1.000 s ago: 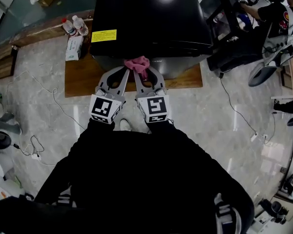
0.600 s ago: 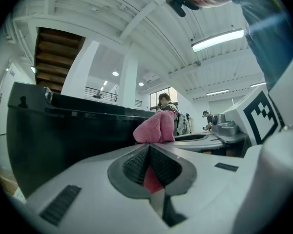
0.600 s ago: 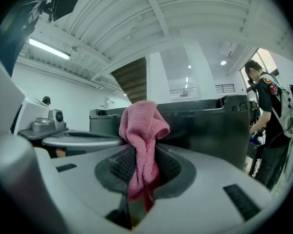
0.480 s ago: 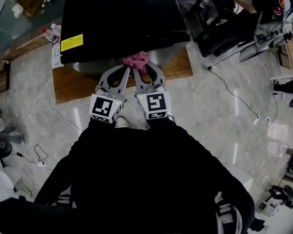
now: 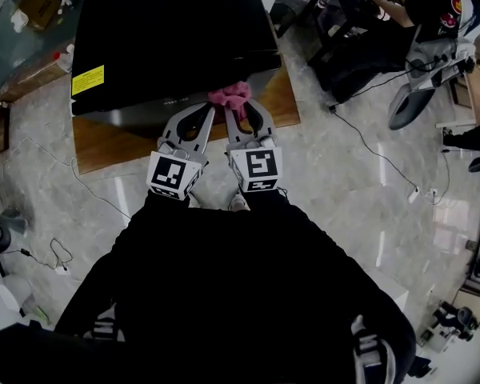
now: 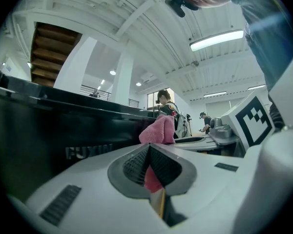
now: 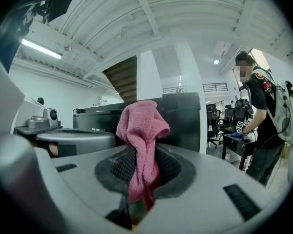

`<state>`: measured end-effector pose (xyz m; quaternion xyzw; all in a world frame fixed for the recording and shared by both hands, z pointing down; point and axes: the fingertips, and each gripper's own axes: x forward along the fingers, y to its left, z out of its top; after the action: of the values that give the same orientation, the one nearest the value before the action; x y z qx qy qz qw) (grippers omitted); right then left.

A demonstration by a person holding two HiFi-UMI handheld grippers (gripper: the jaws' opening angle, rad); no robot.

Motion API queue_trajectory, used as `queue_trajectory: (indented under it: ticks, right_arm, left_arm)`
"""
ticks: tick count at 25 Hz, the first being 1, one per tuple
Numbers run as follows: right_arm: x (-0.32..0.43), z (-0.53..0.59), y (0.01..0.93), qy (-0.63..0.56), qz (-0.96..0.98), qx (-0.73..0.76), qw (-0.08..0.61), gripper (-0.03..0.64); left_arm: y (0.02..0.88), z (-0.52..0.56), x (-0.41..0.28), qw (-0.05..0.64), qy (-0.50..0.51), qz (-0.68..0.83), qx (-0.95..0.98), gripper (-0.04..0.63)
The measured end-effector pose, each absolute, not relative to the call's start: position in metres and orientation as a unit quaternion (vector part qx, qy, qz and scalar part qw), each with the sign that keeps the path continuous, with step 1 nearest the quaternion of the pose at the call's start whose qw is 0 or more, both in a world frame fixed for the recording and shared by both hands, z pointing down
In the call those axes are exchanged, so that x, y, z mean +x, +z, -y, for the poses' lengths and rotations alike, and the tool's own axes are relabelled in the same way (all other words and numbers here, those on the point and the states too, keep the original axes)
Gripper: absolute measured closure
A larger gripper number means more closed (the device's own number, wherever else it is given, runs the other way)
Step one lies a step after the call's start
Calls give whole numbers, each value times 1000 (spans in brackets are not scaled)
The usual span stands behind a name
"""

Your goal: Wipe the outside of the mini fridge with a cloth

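Left claw (image 6: pixel 149 152), right claw (image 7: pixel 139 165) tip-to-tip on cloth (image 7: pixel 139 123)

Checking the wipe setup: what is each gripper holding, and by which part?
The right gripper pinches the pink cloth by its bunched lower part, a wad poking past the tips. The left gripper is shut, holding nothing.

Head view: high, facing steeply down. The fridge (image 5: pixel 172 38) takes the upper frame; left gripper (image 5: pixel 211 111) and right gripper (image 5: pixel 233 110) sit at centre.

Left gripper view: low, hard on its own jaws, tilted toward the ceiling, fridge at left.

Right gripper view: same low stance, fridge behind centre.

All three share the fridge and cloth (image 5: pixel 230 94) (close-up in both gripper views).
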<state>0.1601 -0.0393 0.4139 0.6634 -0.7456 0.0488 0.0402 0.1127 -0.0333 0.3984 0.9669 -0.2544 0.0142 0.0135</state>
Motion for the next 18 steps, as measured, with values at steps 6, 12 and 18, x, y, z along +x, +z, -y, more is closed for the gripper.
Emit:
queue_trajectory:
  ticks: [6,12,18]
  right_arm:
    - [206,34,418,64,735,674,32,528]
    - [240,30,428,73,722,687,32,528]
    - [251,18,434,73,709,700,34,528]
  left_arm:
    - [395,27,150,15,4,248,969,589]
    - [398,19,163,23,3,244,970,589]
    - [403,8,143,23,2,249,968,589]
